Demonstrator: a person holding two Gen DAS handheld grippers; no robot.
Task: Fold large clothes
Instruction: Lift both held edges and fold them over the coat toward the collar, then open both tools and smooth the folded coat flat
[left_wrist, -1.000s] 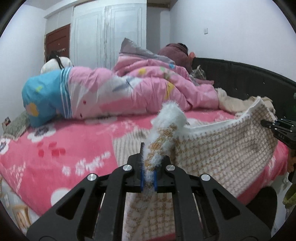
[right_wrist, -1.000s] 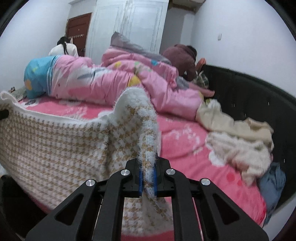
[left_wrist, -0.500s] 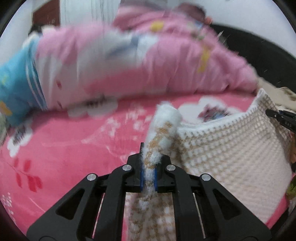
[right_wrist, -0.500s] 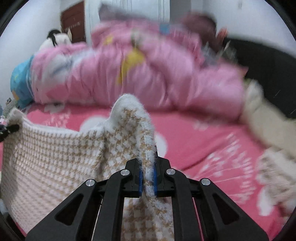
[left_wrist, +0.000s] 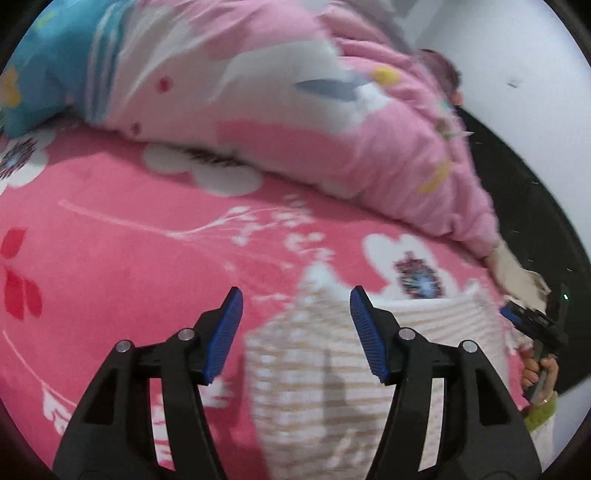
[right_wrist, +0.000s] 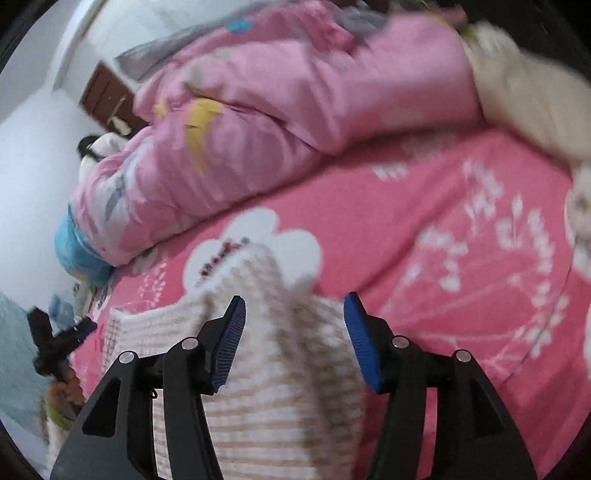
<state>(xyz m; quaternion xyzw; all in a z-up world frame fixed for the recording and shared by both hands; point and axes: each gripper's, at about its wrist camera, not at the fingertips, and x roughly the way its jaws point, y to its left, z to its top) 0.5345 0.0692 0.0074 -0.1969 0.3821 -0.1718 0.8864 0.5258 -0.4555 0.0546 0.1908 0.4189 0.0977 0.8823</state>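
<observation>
A cream and tan checked knit garment (left_wrist: 317, 373) lies on the pink floral bed sheet (left_wrist: 110, 266). My left gripper (left_wrist: 295, 332) is open just above its near-left corner, with the cloth below and between the blue pads. The right gripper shows at the far right of this view (left_wrist: 532, 325). In the right wrist view the garment (right_wrist: 280, 369) lies under my open right gripper (right_wrist: 293, 332), and the left gripper (right_wrist: 62, 339) shows at the far left. Both views are blurred by motion.
A rolled pink quilt (left_wrist: 295, 110) with a blue end (left_wrist: 48, 59) lies across the back of the bed. Cream clothes (right_wrist: 535, 96) are heaped at the right. A dark bed frame (left_wrist: 535, 206) runs along the right side.
Both grippers have opened and let go of the garment, which now lies on the bed. Both cameras have tipped down toward the sheet.
</observation>
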